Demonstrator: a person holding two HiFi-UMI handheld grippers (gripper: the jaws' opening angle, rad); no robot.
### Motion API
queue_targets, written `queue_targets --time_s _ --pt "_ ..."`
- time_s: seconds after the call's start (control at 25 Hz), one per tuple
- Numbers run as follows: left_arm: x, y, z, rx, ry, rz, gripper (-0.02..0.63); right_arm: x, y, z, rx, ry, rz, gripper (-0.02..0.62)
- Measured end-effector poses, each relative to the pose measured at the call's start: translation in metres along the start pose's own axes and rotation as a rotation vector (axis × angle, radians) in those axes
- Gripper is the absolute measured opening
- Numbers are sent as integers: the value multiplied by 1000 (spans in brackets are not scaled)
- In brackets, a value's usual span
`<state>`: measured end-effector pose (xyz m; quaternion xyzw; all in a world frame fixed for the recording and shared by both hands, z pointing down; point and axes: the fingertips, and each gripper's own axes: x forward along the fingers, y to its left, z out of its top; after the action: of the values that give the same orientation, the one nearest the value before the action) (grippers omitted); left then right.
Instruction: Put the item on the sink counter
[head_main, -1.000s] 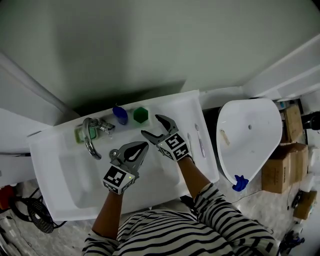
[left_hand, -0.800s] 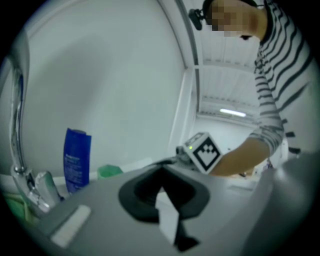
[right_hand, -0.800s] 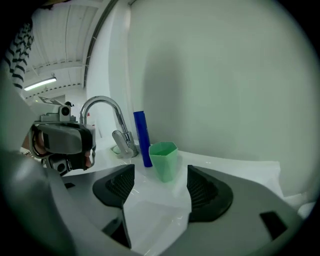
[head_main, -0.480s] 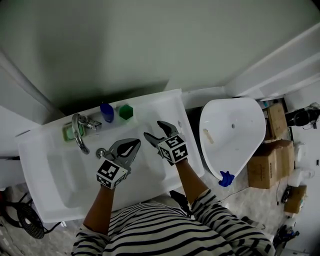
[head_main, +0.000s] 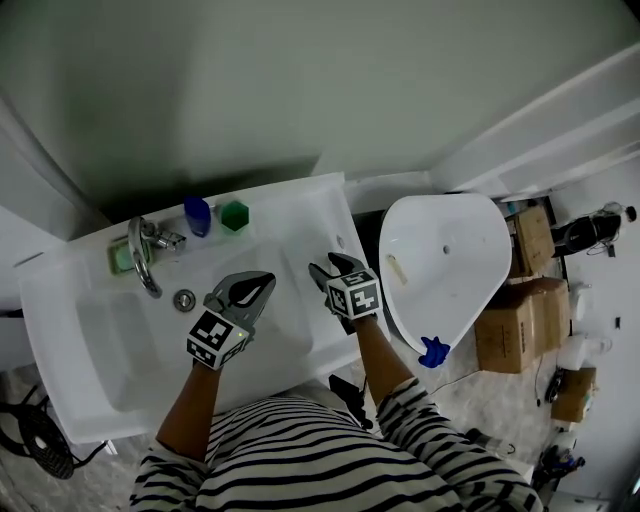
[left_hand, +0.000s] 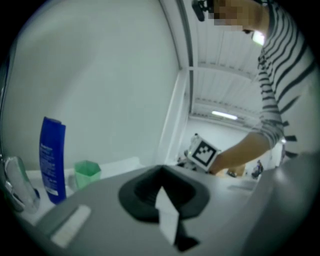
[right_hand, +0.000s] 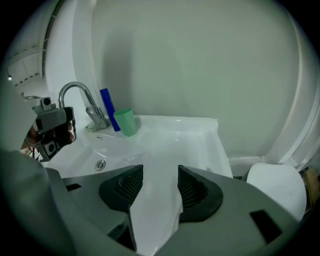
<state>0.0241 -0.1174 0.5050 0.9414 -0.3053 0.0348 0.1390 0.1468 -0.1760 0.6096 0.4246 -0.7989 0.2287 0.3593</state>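
Right claw (head_main: 325, 268): jaws apart, just been closing, only bare sink surface (head_main: 300, 215) between. Left claw (head_main: 266, 280): jaws together. Green cup (head_main: 234, 214) upright on surface beyond both claws, well apart, beside blue bottle (head_main: 197, 215).

Dim, soft — fisheye-warped, vignetted edges

The left gripper (left_hand: 162, 175) has its fingers (left_hand: 95, 210) closed together, a thin pale sliver between the pads. Beyond them, leftward, stand a blue bottle (left_hand: 52, 160) and a green cup (left_hand: 87, 172); rightward, a marker cube (left_hand: 204, 152) before a striped sleeve (left_hand: 274, 85).
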Motion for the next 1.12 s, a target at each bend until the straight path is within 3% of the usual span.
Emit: queue_targets --time_s 0.24,0.44,0.72,1.12 --pt "5 -7 -2 -11 3 -17 6 2 -20 -42 44 120 -47 224" --pt "7 -9 -3 -20 4 -23 6 8 -27 -58 97 155 -57 224" --pt "6 -10 -2 -24 7 -23 6 23 -41 -65 97 246 -76 185" --pt "0 -7 -1 -38 -1 -12 6 31 -40 -74 93 322 -75 81"
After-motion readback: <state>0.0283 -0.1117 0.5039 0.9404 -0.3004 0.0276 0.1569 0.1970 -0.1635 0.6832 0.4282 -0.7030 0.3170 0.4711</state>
